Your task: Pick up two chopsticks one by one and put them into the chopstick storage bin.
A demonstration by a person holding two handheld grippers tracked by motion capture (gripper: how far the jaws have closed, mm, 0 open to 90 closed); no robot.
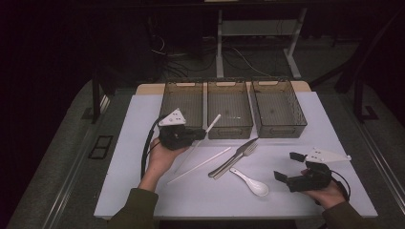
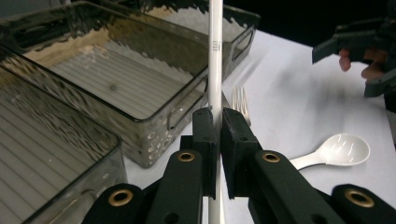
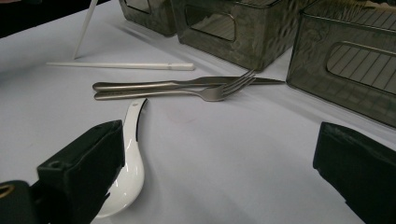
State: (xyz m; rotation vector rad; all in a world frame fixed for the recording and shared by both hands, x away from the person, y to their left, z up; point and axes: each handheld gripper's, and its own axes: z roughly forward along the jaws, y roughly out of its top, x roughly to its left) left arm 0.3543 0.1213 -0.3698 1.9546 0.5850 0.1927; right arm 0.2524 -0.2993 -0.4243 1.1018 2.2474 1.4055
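Observation:
My left gripper (image 1: 199, 135) is shut on a white chopstick (image 1: 213, 123) and holds it slanted above the table, in front of the left and middle bins. In the left gripper view the chopstick (image 2: 215, 56) runs straight up between the closed jaws of the gripper (image 2: 218, 126). A second white chopstick (image 1: 200, 165) lies flat on the white table (image 1: 143, 124). Beside it lie a metal fork and knife (image 1: 236, 158) and a white ceramic spoon (image 1: 253, 183). My right gripper (image 1: 288, 166) rests at the front right, open, with the spoon (image 3: 128, 163) just beyond its left jaw.
Three empty smoked-plastic bins stand in a row at the back of the table: left (image 1: 182, 102), middle (image 1: 229, 107), right (image 1: 277, 107). The fork (image 3: 187, 93) and knife (image 3: 187, 83) lie side by side between the spoon and the bins.

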